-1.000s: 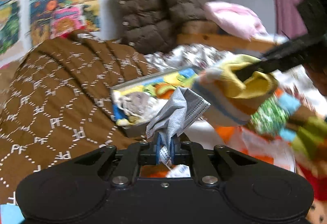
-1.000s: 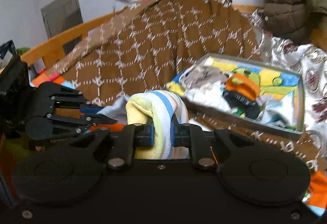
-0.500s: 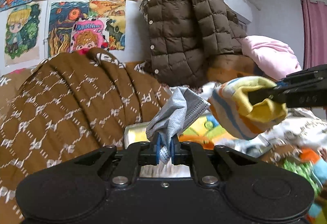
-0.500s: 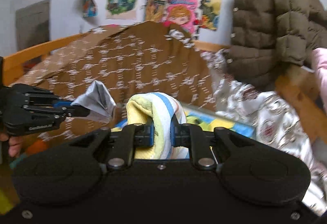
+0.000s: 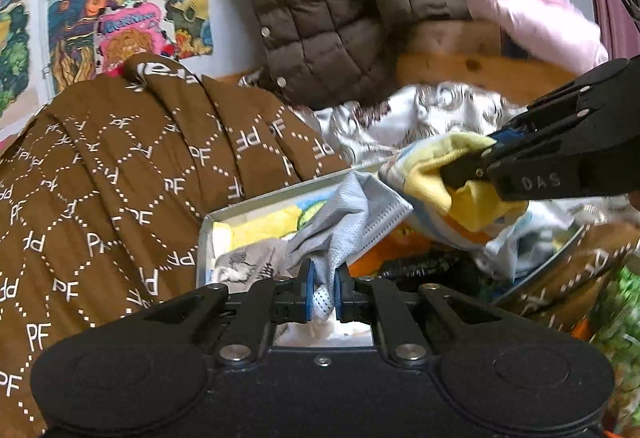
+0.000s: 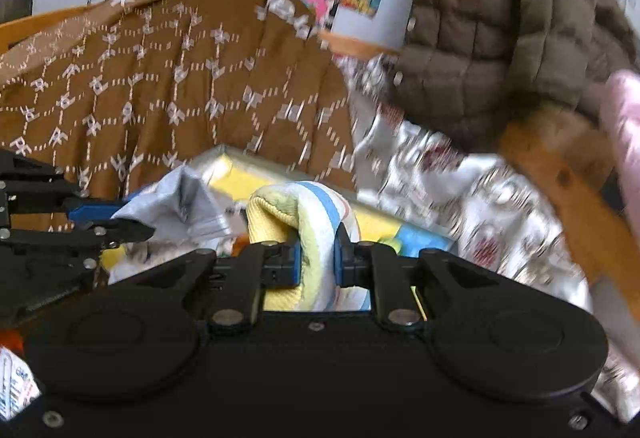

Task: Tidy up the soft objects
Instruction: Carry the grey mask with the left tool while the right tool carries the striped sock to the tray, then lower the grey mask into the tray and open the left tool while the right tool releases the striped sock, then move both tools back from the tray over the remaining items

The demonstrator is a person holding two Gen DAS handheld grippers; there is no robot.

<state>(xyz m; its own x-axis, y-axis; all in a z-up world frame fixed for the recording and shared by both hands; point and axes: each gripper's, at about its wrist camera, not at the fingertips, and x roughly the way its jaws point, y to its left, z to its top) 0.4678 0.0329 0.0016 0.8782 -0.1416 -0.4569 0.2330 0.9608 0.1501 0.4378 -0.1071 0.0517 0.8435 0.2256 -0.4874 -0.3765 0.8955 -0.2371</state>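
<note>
The tray (image 5: 256,204) lies right of the blanket (image 5: 120,178) — jacket (image 5: 344,18) behind it.

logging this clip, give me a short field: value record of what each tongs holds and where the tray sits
left tongs: shut on grey face mask
right tongs: shut on yellow striped sock
tray: on the bed beside the brown quilt, soft items already inside
held items: both above the tray, close together
background: brown puffer jacket hanging, posters on wall
</note>
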